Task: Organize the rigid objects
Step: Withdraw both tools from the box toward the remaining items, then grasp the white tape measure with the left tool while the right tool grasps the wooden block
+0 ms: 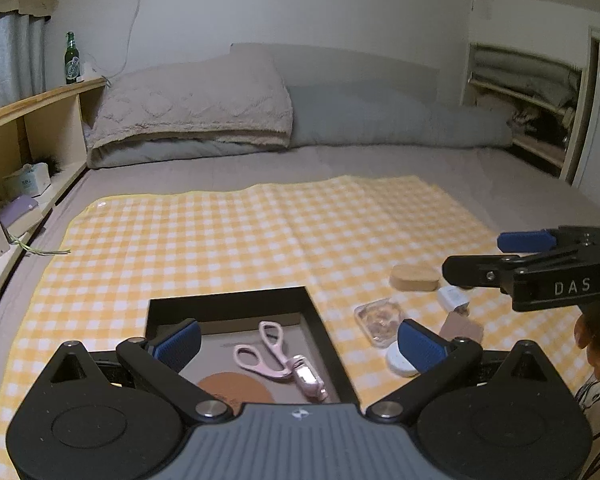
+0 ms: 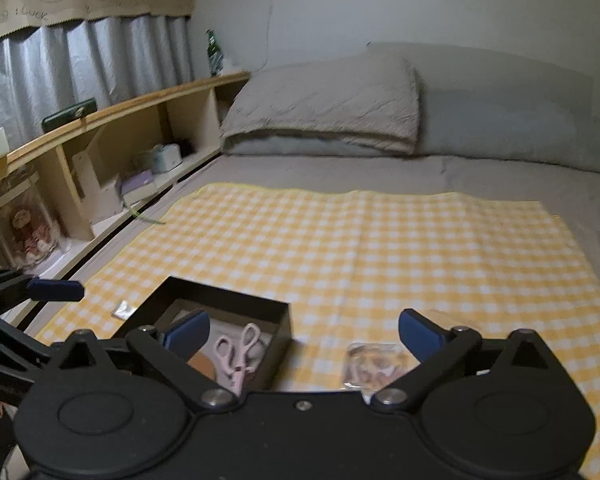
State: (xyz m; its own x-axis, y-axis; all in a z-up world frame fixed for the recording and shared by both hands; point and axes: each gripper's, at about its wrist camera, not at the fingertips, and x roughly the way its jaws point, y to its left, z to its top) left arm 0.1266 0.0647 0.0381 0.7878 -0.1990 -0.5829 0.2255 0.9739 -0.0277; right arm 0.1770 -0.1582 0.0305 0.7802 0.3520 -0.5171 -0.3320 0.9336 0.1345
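Observation:
A black open box (image 1: pixel 236 300) (image 2: pixel 228 300) sits on a yellow checked cloth (image 1: pixel 260 232). Inside lie a pink eyelash curler (image 1: pixel 280 356) (image 2: pixel 238 350) and a round brown disc (image 1: pixel 236 388). My left gripper (image 1: pixel 300 344) is open and empty above the box. To the right of the box lie a clear plastic packet (image 1: pixel 380 318) (image 2: pixel 374 362), a tan oval block (image 1: pixel 414 278), a white charger (image 1: pixel 452 298), a beige piece (image 1: pixel 462 326) and a white round case (image 1: pixel 398 360). My right gripper (image 2: pixel 304 334) (image 1: pixel 484 256) is open and empty above these.
The cloth lies on a grey bed with a folded blanket (image 1: pixel 192 108) and pillow (image 1: pixel 380 120) at the far end. A wooden shelf (image 1: pixel 40 120) with a green bottle (image 1: pixel 71 58) runs along the left. A small silver packet (image 2: pixel 123 310) lies left of the box.

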